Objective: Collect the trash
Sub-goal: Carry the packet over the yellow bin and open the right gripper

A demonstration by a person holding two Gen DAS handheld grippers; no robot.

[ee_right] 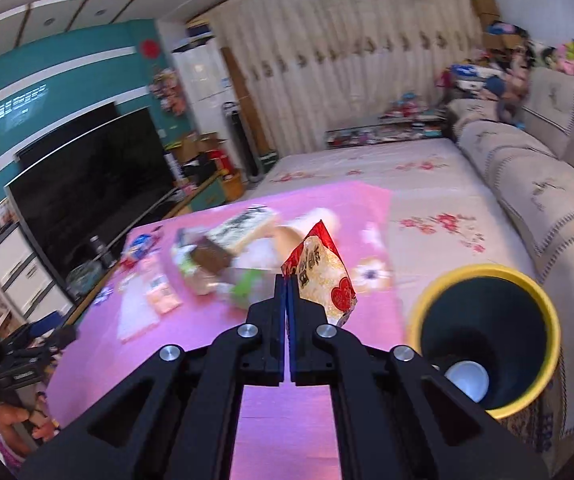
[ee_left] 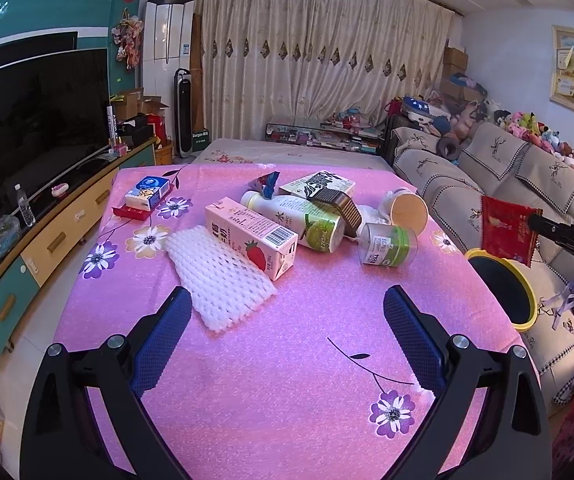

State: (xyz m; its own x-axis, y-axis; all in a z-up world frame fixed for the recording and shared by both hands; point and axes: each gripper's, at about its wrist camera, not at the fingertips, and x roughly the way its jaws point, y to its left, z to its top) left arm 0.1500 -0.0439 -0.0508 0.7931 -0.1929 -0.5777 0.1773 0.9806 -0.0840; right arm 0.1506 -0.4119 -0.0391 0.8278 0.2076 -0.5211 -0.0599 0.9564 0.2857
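Note:
My right gripper [ee_right: 288, 280] is shut on a red snack wrapper [ee_right: 327, 276], held in the air just left of the yellow-rimmed bin [ee_right: 483, 340]. From the left wrist view the same wrapper [ee_left: 507, 232] hangs above the bin [ee_left: 501, 292] at the table's right edge, with the right gripper [ee_left: 535, 220] pinching it. My left gripper [ee_left: 287, 312] stands open over the pink tablecloth [ee_left: 287, 360], nothing between its fingers. Ahead of it lie a white foam net [ee_left: 219, 280], a strawberry milk carton [ee_left: 253, 236], a green-label bottle [ee_left: 299, 216], a small clear jar [ee_left: 387, 244] and a paper cup [ee_left: 407, 208].
A tissue pack [ee_left: 147, 194] sits on a red box at the table's far left. A sofa [ee_left: 487, 184] runs along the right, a TV [ee_left: 35, 120] and low cabinet along the left. A white cup [ee_right: 467, 380] lies inside the bin.

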